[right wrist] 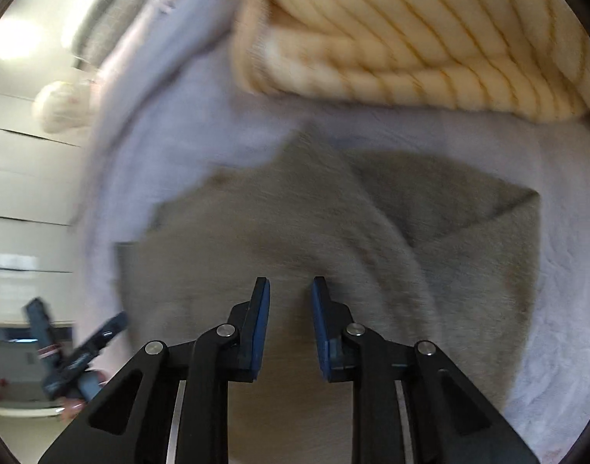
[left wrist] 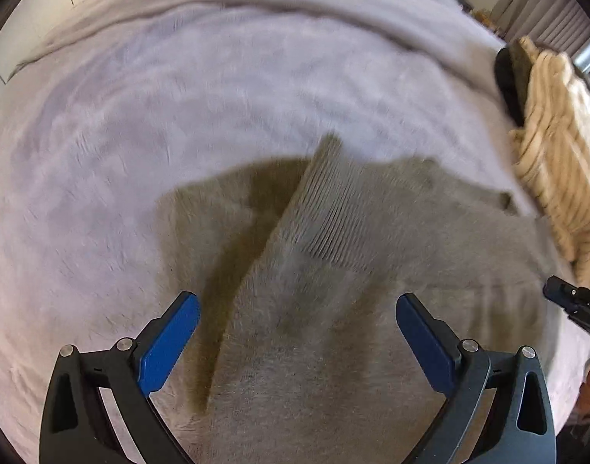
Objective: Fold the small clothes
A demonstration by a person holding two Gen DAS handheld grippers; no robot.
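A grey-olive knit garment lies spread on a pale lilac fleece blanket, with a ribbed cuff or hem folded across its top. My left gripper hovers over it, jaws wide open and empty. The same garment fills the right wrist view, one flap folded over at the right. My right gripper is above it, jaws a narrow gap apart with nothing between them. The right gripper also shows at the right edge of the left wrist view, and the left gripper at the lower left of the right wrist view.
A folded cream and yellow striped knit lies on the blanket just right of the garment; it also shows in the right wrist view. A dark item sits behind it. White cabinet fronts stand beyond the blanket's edge.
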